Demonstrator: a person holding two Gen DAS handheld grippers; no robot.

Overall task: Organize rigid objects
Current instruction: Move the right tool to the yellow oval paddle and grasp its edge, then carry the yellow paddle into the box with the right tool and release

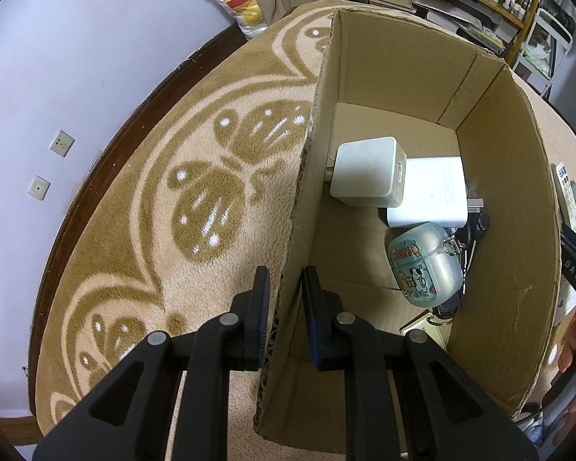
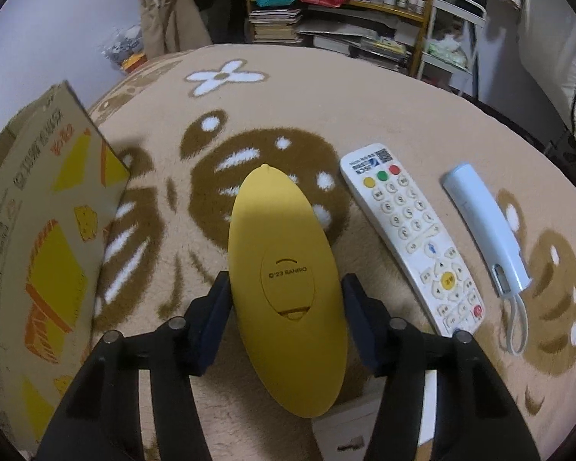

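Two grippers show, one in each view. From the left wrist, the left gripper is squeezed tight on the near wall of the cardboard box, one finger inside the box and one outside. Inside the box, at about 1 o'clock from the gripper, sit a white cube charger, a bigger white charger touching it, and an earbud case with cartoon stickers. Some dark small things lie beside the case; I cannot tell what they are.

From the right wrist, the right gripper has a yellow oval thing between its fingers. Both pads look like they touch its sides, about half open. It is tilted, with its tip pointing to 12 o'clock, above the tan blanket. At 2 o'clock lies a white remote, and past it a pale blue gadget with a strap. These two are apart. The box stands at 9 o'clock.
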